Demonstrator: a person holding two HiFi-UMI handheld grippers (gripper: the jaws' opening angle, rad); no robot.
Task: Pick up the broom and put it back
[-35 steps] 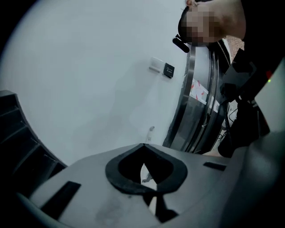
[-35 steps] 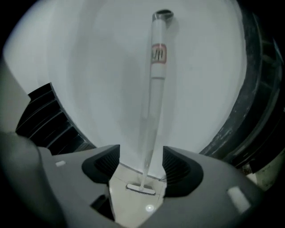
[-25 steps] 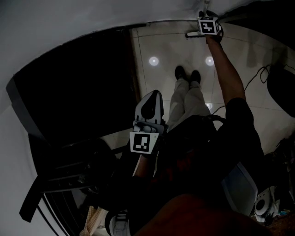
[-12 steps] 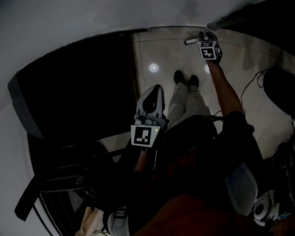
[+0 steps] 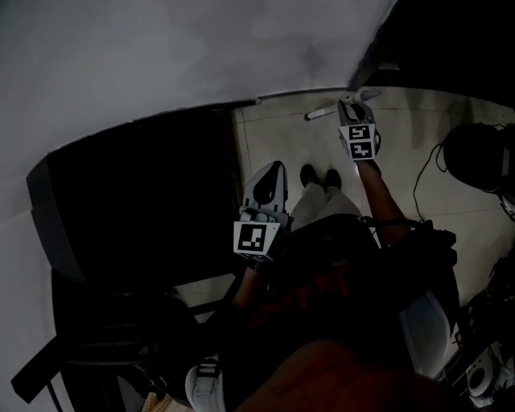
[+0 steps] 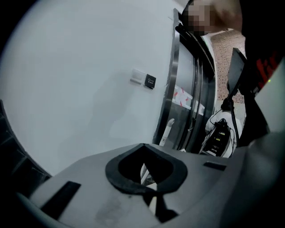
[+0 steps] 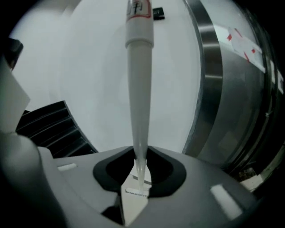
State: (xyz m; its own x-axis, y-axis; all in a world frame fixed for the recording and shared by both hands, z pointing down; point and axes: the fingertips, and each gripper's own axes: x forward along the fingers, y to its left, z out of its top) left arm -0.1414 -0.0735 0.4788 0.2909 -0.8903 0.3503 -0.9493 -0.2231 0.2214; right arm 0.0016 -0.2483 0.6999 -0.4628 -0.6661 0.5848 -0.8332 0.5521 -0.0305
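**Head view**
- Writing: none to read. The cube (image 5: 256, 239) on each gripper shows only black and white squares.
- Grippers: two. The left gripper (image 5: 269, 173) is close in front of the body. The right gripper (image 5: 353, 108) is stretched far ahead, near the wall (image 5: 161, 64).
- Broom: one. The white broom (image 5: 322, 112) is at the right gripper, above the floor (image 5: 273, 137).
- Shoes: two shoes (image 5: 310, 173) stand on the floor between the grippers.
- Around: a big black box (image 5: 137, 201) is on the left. A cable (image 5: 415, 189) lies on the right.

**Left gripper view**
- Jaws: the left gripper (image 6: 149, 189) has its jaws close together and holds nothing.
- Plates: two sit side by side on the wall, a white plate (image 6: 138, 76) and a black plate (image 6: 150, 81).
- Writing: the print on the black plate is too small to read.
- Around: there is a metal door frame (image 6: 173, 80), with a red and white sticker (image 6: 181, 95) beside it.

**Right gripper view**
- Jaws: the right gripper (image 7: 138, 185) is narrow and closed on the broom (image 7: 139, 89). The broom runs straight up from the jaws.
- Label: one label (image 7: 138, 8) with a red edge sits high on the broom. Its writing is too blurry to read.
- Around: black slats (image 7: 53, 124) are on the left, and the door frame (image 7: 209, 75) is on the right.
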